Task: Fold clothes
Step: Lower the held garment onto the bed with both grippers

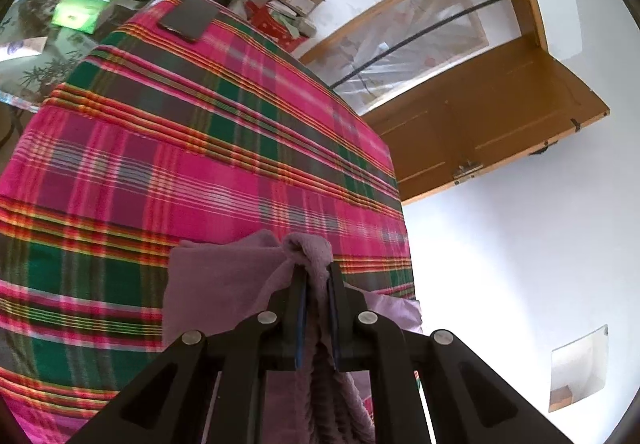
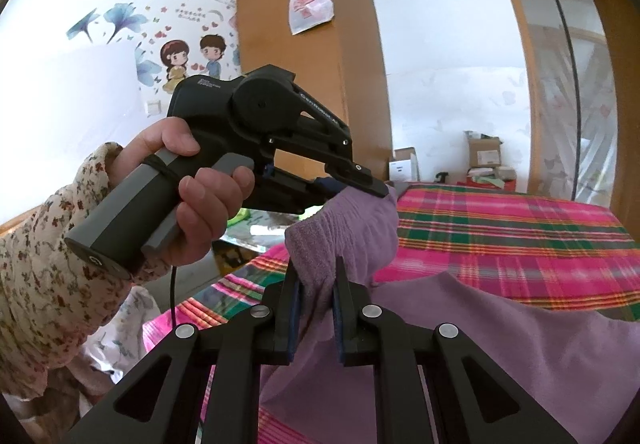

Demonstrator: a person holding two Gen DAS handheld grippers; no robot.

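Mid-fold, judged: lilac-purple fleecy knit garment (image 2: 500,328) lifted by one edge over the bed with the pink, green and orange plaid sheet (image 1: 168,148), rest of the cloth draped on the sheet near the front edge. Left hand-held gripper (image 1: 317,272) clamped on a bunched hem of the garment, fabric pinched between the blue-padded fingers and hanging down through them. Right hand-held gripper (image 2: 316,276) likewise clamped on a thick ribbed fold of the same garment. Seen from the right wrist view: left hand (image 2: 192,184) in a floral cream sleeve gripping the grey handle, black body of that tool close above the right one, both pinch points near each other along one edge. Next move, as a guess: carry the held edge across and lay it flat on the lower part, keeping both grips level so the edge stays straight, then release. Risk: thick fleece slipping or bunching. Writing: "GenRobot.AI" in white on the side of the black tool body; small white label near its rear, too small to read; cursive line on the wall sticker starting "My sweet", rest unreadable; red print on the white plastic bag (image 2: 310,0) hung on the wooden wardrobe (image 2: 320,64), unreadable.
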